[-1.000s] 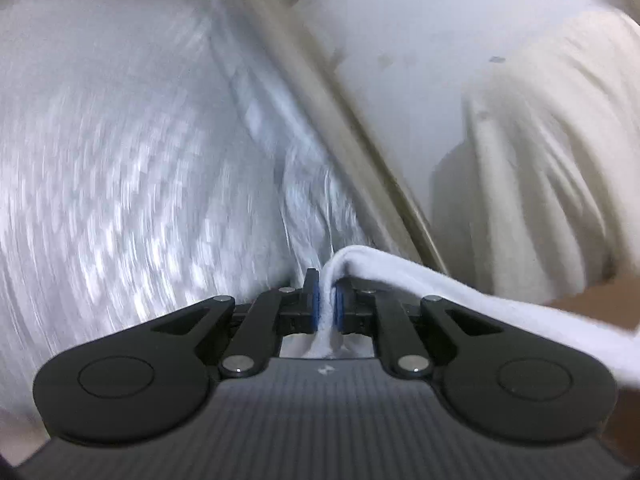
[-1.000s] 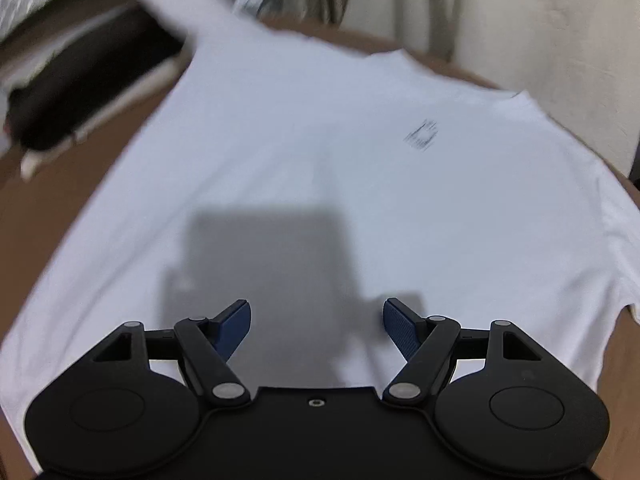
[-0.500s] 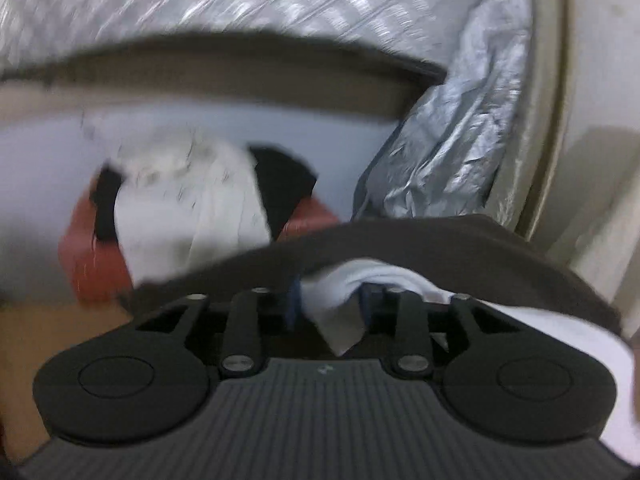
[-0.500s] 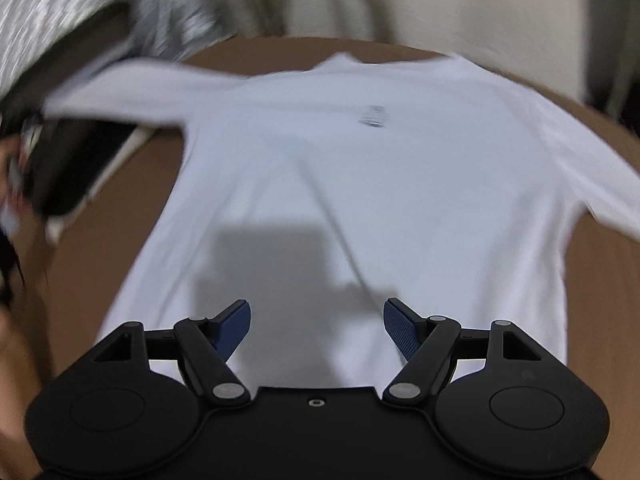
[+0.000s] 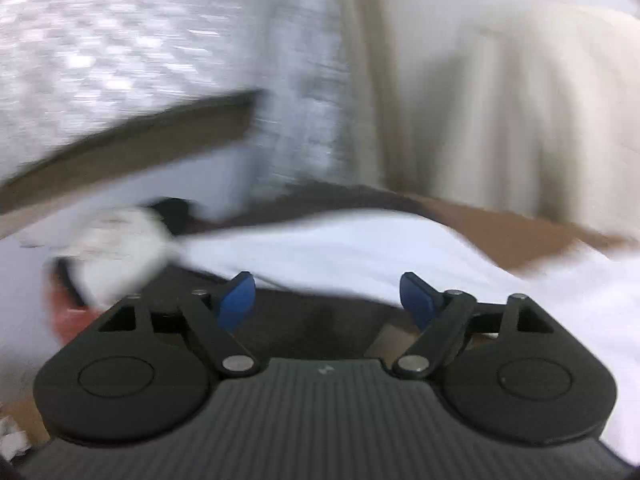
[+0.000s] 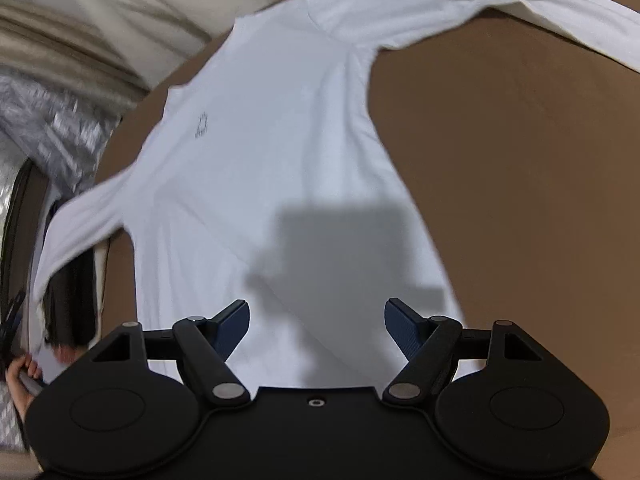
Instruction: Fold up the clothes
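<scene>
A white long-sleeved shirt (image 6: 280,168) lies spread flat on the brown table (image 6: 520,200), small logo up, with both sleeves stretched outward. My right gripper (image 6: 316,320) hovers open above its lower body, casting a shadow on the cloth. In the blurred left wrist view, my left gripper (image 5: 330,294) is open with nothing between its blue pads (image 5: 238,300). One sleeve of the shirt (image 5: 360,248) lies just beyond the left gripper, running off toward the table's edge.
A cream curtain (image 5: 520,120) and silver quilted sheeting (image 5: 100,40) stand behind the table. A heap of white and dark clothes over something red (image 5: 108,256) sits past the table's left edge. A person's hand (image 6: 20,376) shows at the far left.
My left gripper let go of the sleeve it was pinching and opened wide. The sleeve now lies stretched out on the table. The right gripper's view swung rightward, staying open.
</scene>
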